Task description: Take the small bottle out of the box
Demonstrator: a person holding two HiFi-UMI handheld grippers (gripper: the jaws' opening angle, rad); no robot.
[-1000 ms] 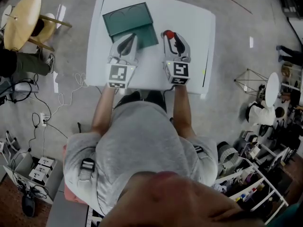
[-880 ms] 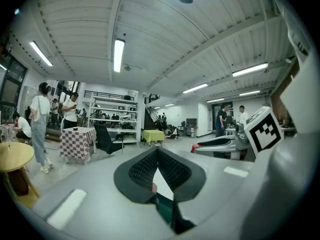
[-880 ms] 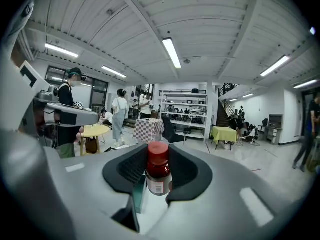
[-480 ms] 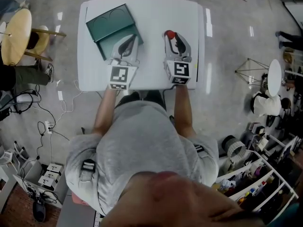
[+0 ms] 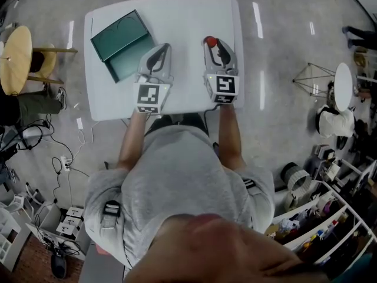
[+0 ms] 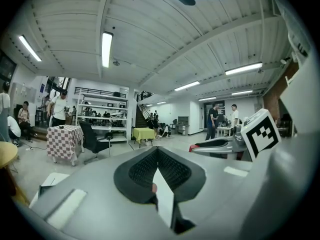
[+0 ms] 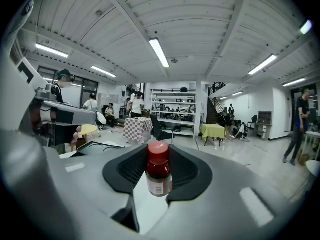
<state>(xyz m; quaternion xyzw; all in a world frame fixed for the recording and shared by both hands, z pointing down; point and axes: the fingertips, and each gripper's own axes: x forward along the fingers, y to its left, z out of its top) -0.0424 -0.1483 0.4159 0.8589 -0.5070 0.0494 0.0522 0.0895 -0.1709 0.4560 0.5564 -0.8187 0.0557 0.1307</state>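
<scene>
On the left part of the white table the green box lies open. My right gripper hovers over the table's right half, shut on the small bottle. The right gripper view shows that bottle upright between the pads, with a red cap, dark red body and white label, and the right gripper closed round it. My left gripper is just right of the box, apart from it. In its own view the left gripper has its pads together with nothing held.
A round wooden stool stands off the table's left side, with cables on the floor below it. Shelves with clutter fill the lower right. Both grippers' marker cubes sit at the table's near edge.
Both grippers now stand farther right of the green box than a second ago; the left one no longer overlaps its edge. The bottle stays in the right gripper.
</scene>
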